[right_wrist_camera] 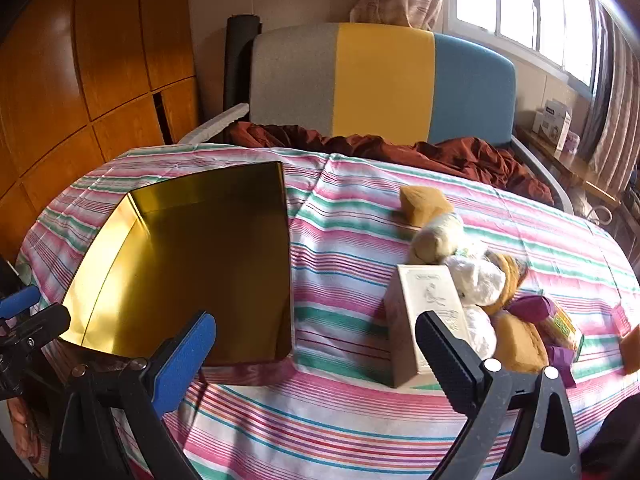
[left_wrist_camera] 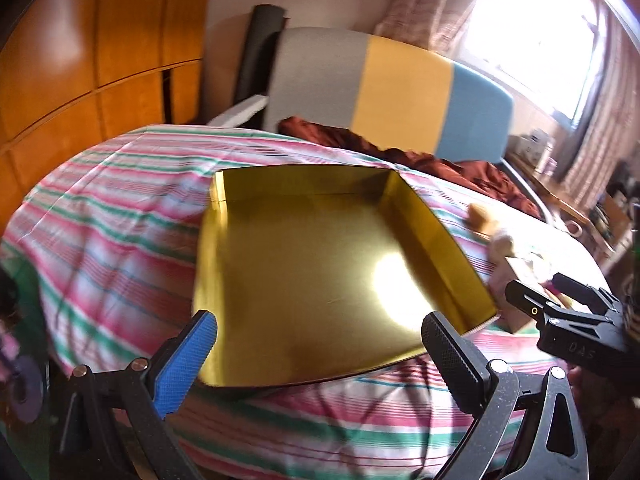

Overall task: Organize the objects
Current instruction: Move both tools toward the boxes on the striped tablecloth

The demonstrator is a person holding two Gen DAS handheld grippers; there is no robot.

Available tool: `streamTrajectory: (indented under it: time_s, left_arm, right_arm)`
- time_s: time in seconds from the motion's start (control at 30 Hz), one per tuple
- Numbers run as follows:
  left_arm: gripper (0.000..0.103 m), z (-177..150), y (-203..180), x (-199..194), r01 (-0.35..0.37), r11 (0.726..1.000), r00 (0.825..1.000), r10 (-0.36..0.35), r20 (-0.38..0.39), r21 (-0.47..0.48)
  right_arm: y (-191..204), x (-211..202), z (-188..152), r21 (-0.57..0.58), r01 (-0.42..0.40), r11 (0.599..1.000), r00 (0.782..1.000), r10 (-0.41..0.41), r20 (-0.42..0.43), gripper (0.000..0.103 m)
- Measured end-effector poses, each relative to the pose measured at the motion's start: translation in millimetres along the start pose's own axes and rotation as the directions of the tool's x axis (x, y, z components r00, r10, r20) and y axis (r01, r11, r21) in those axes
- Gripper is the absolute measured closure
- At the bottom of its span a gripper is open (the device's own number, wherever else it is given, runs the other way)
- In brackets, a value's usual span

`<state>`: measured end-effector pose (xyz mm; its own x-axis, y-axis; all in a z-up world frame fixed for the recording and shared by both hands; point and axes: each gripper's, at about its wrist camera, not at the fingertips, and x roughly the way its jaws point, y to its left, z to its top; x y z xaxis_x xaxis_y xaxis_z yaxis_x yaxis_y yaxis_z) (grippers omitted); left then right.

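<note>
both pairs of fingers [right_wrist_camera: 448, 354] were spread wide, empty. the gold tray [right_wrist_camera: 104, 240] sat on the striped bed [right_wrist_camera: 340, 412], the cream box [right_wrist_camera: 416, 304] beside it; a careless grab might have toppled the box.

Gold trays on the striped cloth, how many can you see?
1. The gold tray lies empty on the striped cloth, left of the cream box and the pile of soft items; the left wrist view shows the same tray. None seems hidden.
</note>
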<state>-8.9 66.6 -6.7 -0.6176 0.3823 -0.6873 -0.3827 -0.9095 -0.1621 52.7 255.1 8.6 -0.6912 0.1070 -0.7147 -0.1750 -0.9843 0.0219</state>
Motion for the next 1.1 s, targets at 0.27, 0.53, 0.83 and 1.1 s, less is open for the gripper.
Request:
streamTrajectory:
  time_s: [0.27, 0.53, 0.83, 1.1]
  left_arm:
    - [0.0, 12.5, -32.5, 15.3, 0.165, 0.986, 0.984, -0.163, -0.068, 0.022]
    - [0.0, 21.6, -80.7, 26.1, 0.286, 0.951, 0.955, -0.274, -0.11, 0.116]
    - [0.0, 29.7, -136.4, 34.8, 0.362, 0.904, 0.93, -0.333, -0.154, 0.227]
    - [0.0, 41.6, -201.1, 73.2, 0.377, 0.884, 0.915, -0.31, -0.259, 0.276]
  right_arm:
    - [-100.3, -22.0, -4.4, 0.136, 0.033, 0.99, 0.992, -0.016, -0.124, 0.001]
    - [-192.4, -37.5, -17.1, 0.082, 0.165, 0.983, 0.925, -0.125, -0.36, 0.001]
    - [-204.4, -22.9, -36.8, 0.075, 0.18, 0.981, 0.889, -0.129, -0.438, 0.002]
    - [-213.0, -21.0, -41.5, 0.134, 0.193, 0.972, 0.901, -0.121, -0.416, 0.005]
